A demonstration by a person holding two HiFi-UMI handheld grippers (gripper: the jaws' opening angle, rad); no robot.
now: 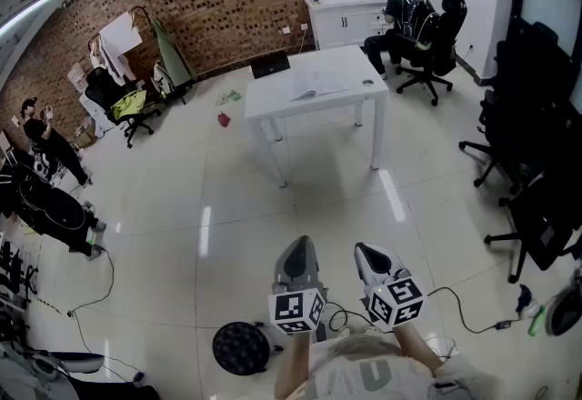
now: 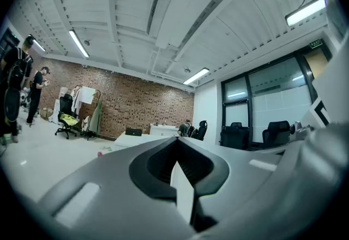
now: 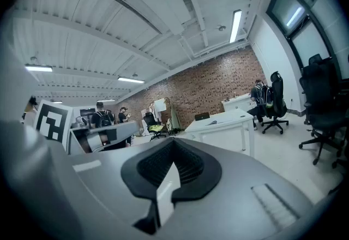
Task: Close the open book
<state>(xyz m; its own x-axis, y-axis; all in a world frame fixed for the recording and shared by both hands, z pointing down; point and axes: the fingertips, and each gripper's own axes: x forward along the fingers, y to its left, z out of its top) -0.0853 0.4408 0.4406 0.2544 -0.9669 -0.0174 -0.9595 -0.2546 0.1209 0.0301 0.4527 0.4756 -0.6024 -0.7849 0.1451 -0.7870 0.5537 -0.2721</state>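
Note:
An open book (image 1: 317,91) lies flat on a white table (image 1: 273,96) across the room, far ahead of me. In the right gripper view the book (image 3: 214,121) shows as a thin pale shape on the same table (image 3: 232,120). My left gripper (image 1: 297,251) and right gripper (image 1: 366,253) are held close to my body at the bottom of the head view, side by side, well short of the table. Both are shut with nothing between their jaws. In the left gripper view the table (image 2: 131,139) is small and distant.
A black laptop (image 1: 270,65) and a small dark object (image 1: 367,82) sit on the table. Black office chairs (image 1: 527,153) line the right side. A person sits at a white cabinet (image 1: 346,15) at the back. Cables (image 1: 473,324) and a round black stool (image 1: 240,348) are near my feet.

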